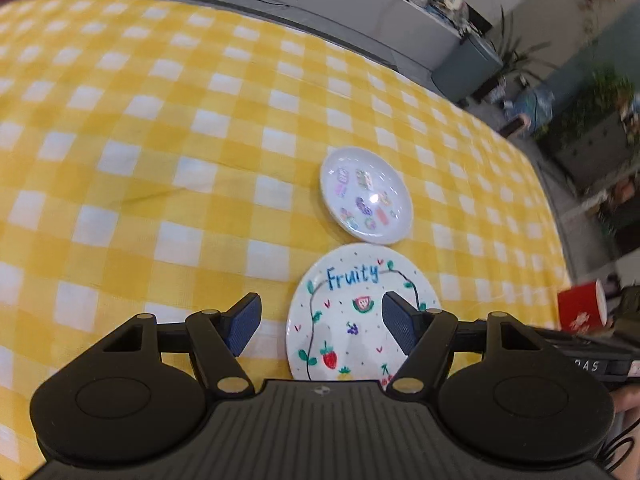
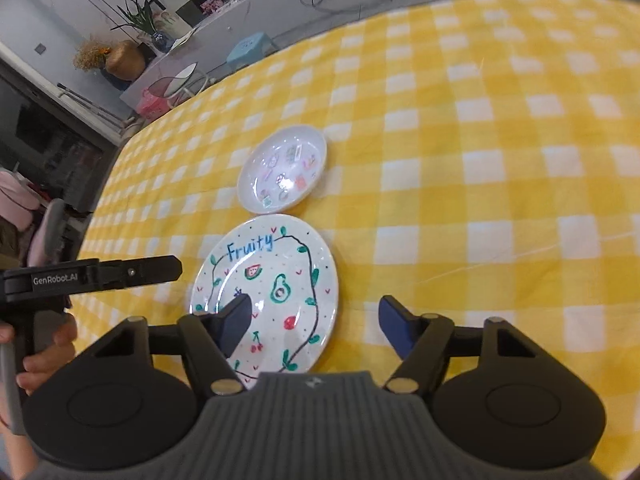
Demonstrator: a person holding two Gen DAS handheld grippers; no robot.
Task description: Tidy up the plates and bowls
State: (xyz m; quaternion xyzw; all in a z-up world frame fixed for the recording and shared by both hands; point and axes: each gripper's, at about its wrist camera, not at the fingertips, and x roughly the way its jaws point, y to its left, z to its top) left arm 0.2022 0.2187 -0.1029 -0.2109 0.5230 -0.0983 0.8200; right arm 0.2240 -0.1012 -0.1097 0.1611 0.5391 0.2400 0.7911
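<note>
A white plate with "Fruity" and fruit drawings [image 1: 352, 316] [image 2: 268, 292] lies on the yellow checked tablecloth [image 1: 160, 160] [image 2: 480, 160]. A smaller white bowl with coloured stickers [image 1: 366, 196] [image 2: 282, 170] sits just beyond it, rims nearly touching. My left gripper [image 1: 320, 326] is open and empty, hovering over the plate's left edge. My right gripper [image 2: 316, 326] is open and empty, above the plate's right edge. The left gripper's body [image 2: 100, 274] shows at the left of the right wrist view.
A red cup [image 1: 584, 308] shows at the right edge of the left wrist view, beside the other gripper's body. Beyond the table's far edge are a blue stool [image 2: 250, 50], shelves, plants and cables.
</note>
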